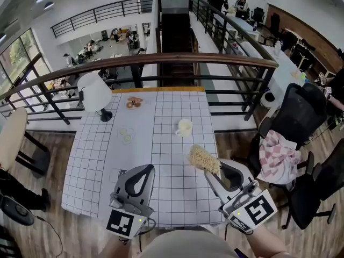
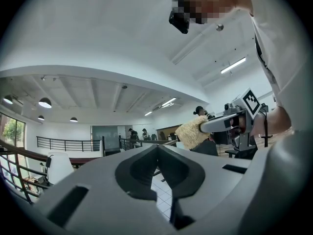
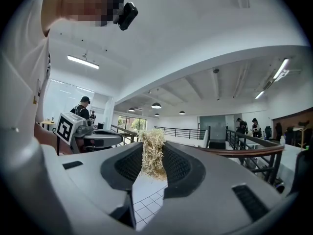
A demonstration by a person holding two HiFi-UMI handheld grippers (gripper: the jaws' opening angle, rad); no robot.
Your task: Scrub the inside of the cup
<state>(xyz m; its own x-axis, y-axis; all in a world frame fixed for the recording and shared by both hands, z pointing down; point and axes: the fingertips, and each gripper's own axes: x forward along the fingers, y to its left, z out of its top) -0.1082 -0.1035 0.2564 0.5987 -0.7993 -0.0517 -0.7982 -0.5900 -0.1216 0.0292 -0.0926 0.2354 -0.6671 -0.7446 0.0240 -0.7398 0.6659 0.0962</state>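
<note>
A pale cream cup (image 1: 184, 127) stands on the white checked table (image 1: 161, 192), right of its middle. My right gripper (image 1: 210, 168) is held near the table's right front, shut on a straw-coloured loofah scrubber (image 1: 203, 158) that sticks out toward the cup. The right gripper view shows the scrubber (image 3: 153, 152) pinched between the jaws of that gripper (image 3: 152, 166). My left gripper (image 1: 141, 171) hovers over the table's front left, jaws together with nothing in them. In the left gripper view its jaws (image 2: 157, 151) meet, with the scrubber (image 2: 191, 133) off to the right.
A white table lamp (image 1: 95, 93) stands at the table's far left. A small dish of food (image 1: 134, 102) sits at the far edge, and two small round pieces (image 1: 126, 135) lie left of the cup. A black chair with a checked cloth (image 1: 279, 156) is right of the table.
</note>
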